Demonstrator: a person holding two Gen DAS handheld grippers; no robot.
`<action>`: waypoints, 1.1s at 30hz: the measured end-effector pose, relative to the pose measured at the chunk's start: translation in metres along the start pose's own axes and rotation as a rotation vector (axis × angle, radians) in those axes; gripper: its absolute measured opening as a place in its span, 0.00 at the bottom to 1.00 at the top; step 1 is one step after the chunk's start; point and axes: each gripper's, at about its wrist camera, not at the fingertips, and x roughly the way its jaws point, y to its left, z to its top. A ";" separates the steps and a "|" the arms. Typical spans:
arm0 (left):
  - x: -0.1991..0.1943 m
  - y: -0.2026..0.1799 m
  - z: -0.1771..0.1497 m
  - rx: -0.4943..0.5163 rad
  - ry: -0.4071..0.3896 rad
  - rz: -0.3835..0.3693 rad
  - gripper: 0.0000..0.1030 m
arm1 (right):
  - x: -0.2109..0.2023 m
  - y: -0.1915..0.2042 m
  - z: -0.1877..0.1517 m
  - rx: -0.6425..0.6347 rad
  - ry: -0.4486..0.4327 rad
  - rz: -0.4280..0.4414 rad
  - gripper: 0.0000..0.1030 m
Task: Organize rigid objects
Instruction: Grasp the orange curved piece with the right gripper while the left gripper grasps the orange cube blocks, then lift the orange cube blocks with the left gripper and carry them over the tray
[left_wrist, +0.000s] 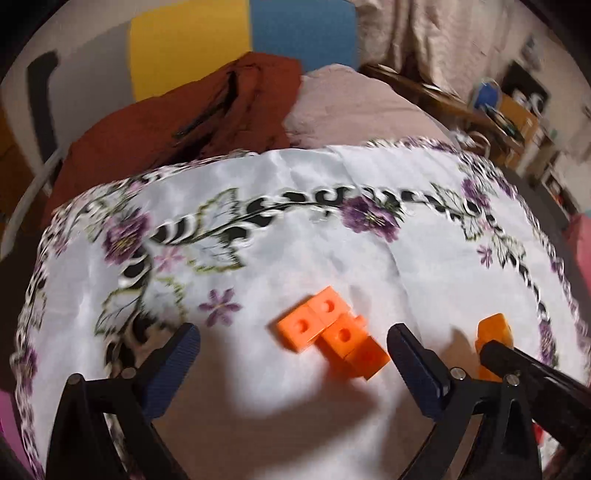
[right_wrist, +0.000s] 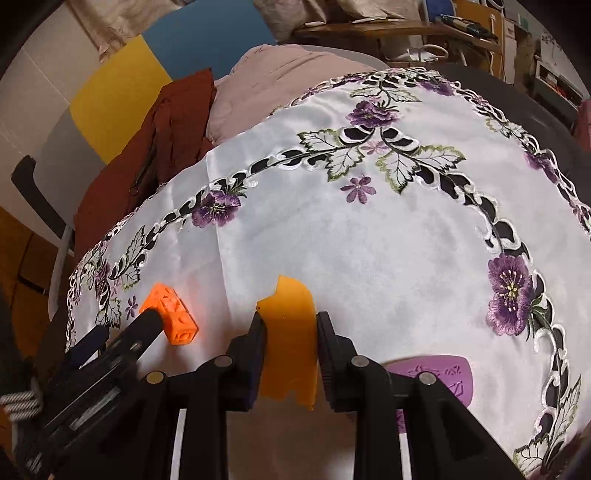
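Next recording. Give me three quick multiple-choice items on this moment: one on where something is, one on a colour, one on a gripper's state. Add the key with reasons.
1. Where do the joined orange cubes lie?
A. on the embroidered white cloth
B. on the rust-red garment
C. on the wooden shelf

2. What colour is the flat piece between the right tongs?
A. purple
B. blue
C. yellow-orange

3. How do the left tongs stand?
A. shut on the cubes
B. open, nothing held
C. shut on the cloth

Key: 1 A, the cubes rest on the floral cloth. 2 C, the clamped piece is yellow-orange. 3 B, the left fingers stand wide apart either side of the cubes.
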 end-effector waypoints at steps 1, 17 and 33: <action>0.003 -0.003 -0.001 0.025 0.003 0.010 0.97 | 0.001 -0.001 0.000 0.008 0.005 0.007 0.25; -0.008 -0.007 -0.033 0.171 -0.038 -0.055 0.25 | 0.000 0.003 -0.002 0.003 0.010 0.046 0.25; -0.062 0.031 -0.109 0.117 -0.071 -0.067 0.25 | 0.004 0.014 -0.006 -0.062 0.018 0.046 0.25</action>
